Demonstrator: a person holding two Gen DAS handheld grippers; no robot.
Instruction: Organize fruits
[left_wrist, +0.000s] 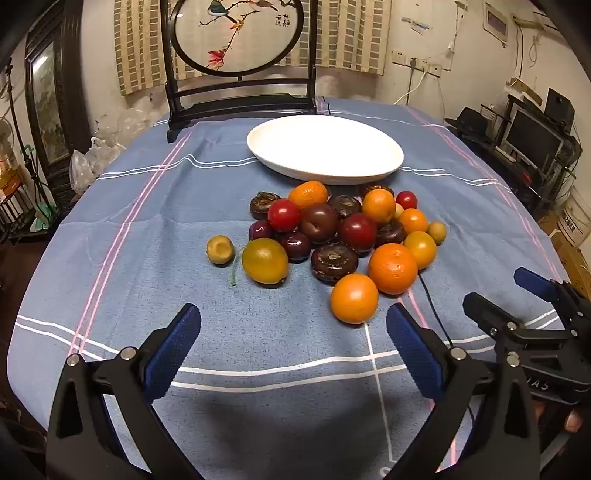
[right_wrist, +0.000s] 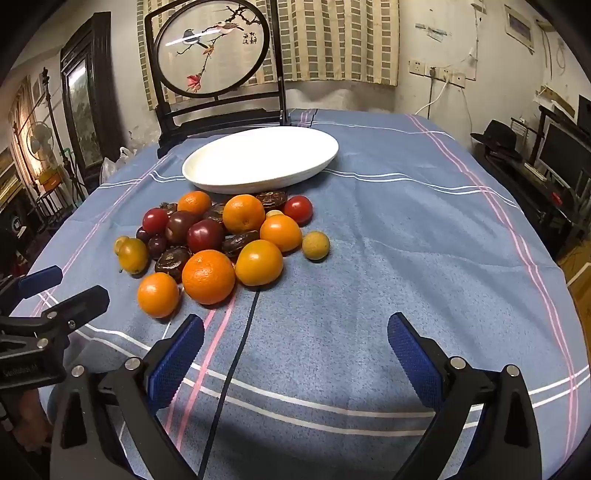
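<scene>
A heap of fruit (left_wrist: 332, 236) (right_wrist: 218, 240) lies on the blue tablecloth: several oranges, red and dark plums, brown water chestnuts and small yellow-green fruits. Behind the heap stands an empty white oval plate (left_wrist: 325, 147) (right_wrist: 258, 158). My left gripper (left_wrist: 293, 325) is open, hanging above bare cloth just short of the nearest orange (left_wrist: 354, 298). My right gripper (right_wrist: 295, 332) is open too, over bare cloth to the right of the heap, nearest a large orange (right_wrist: 208, 277). Each gripper shows at the edge of the other's view: the right gripper (left_wrist: 517, 306), the left gripper (right_wrist: 55, 291).
A dark wooden stand with a round bird painting (left_wrist: 240, 55) (right_wrist: 214, 55) rises at the table's far edge behind the plate. A thin black cable (right_wrist: 236, 354) runs across the cloth from the fruit toward me. A small yellow-green fruit (left_wrist: 220, 250) lies apart, left of the heap.
</scene>
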